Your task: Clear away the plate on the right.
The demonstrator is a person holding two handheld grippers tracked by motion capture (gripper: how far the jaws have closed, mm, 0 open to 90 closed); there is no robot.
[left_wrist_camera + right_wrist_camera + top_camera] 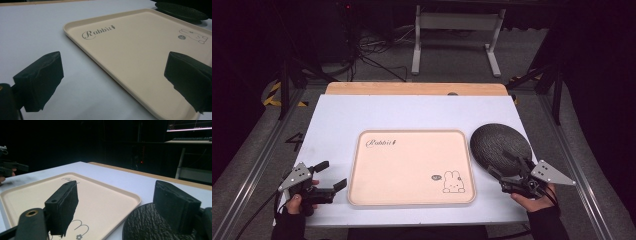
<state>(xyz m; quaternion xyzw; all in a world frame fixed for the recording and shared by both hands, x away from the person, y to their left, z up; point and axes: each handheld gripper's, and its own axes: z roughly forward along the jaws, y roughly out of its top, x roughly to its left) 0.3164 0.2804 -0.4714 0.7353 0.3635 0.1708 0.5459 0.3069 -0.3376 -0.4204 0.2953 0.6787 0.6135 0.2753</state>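
Observation:
A cream tray (412,165) printed with "Rabbit" and a small rabbit drawing lies flat in the middle of the white table. Right of it sits a dark, rough-textured round plate (499,142), its near left rim beside the tray's right edge. My right gripper (499,162) hovers over the plate's near edge; in the right gripper view its jaws stand apart (116,186), one above the tray (100,200), the other above the plate (145,225), gripping nothing. My left gripper (332,174) is open at the tray's left front corner, facing across the tray (137,50) with nothing between its jaws (113,60).
The white tabletop (337,120) has bare room left of and behind the tray. A wooden strip (412,89) runs along its far edge. Beyond it a metal stand (457,40) and cables (372,50) sit on the floor. Rails flank both table sides.

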